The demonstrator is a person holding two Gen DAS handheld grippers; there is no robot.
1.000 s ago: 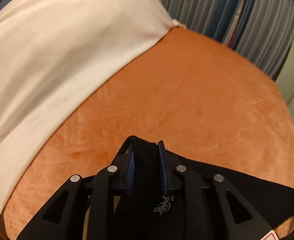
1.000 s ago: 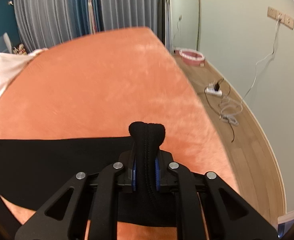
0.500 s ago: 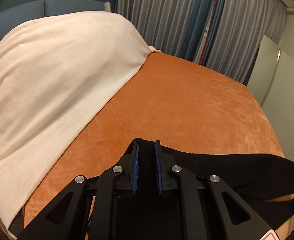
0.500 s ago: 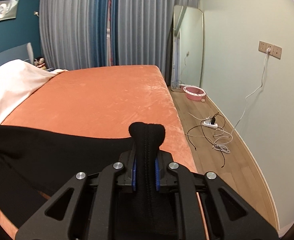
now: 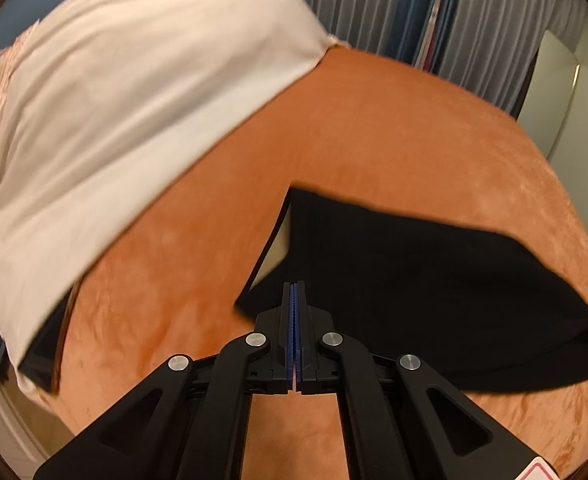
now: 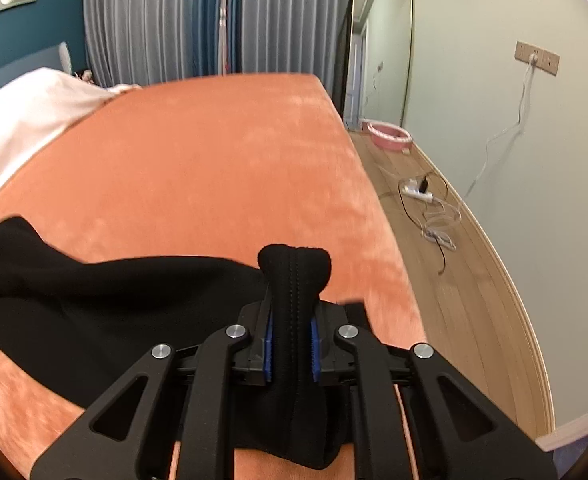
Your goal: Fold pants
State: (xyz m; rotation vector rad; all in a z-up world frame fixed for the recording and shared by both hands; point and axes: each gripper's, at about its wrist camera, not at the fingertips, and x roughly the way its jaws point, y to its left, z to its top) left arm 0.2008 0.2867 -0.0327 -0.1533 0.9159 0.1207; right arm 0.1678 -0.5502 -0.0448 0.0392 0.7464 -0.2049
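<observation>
The black pants lie spread on the orange bed cover, ahead and to the right of my left gripper. The left gripper's blue pads are pressed together with nothing between them. In the right wrist view my right gripper is shut on a bunched thick black edge of the pants, which sticks up past the fingertips. The rest of the pants trails to the left over the bed.
A white duvet covers the bed's left part. Grey and blue curtains hang behind. To the right are a wooden floor, a power strip with cables, a pink basin and a mirror.
My left gripper let go of the pants, shut empty and drew back; the cloth now lies on the bed. My right gripper still holds its bunch.
</observation>
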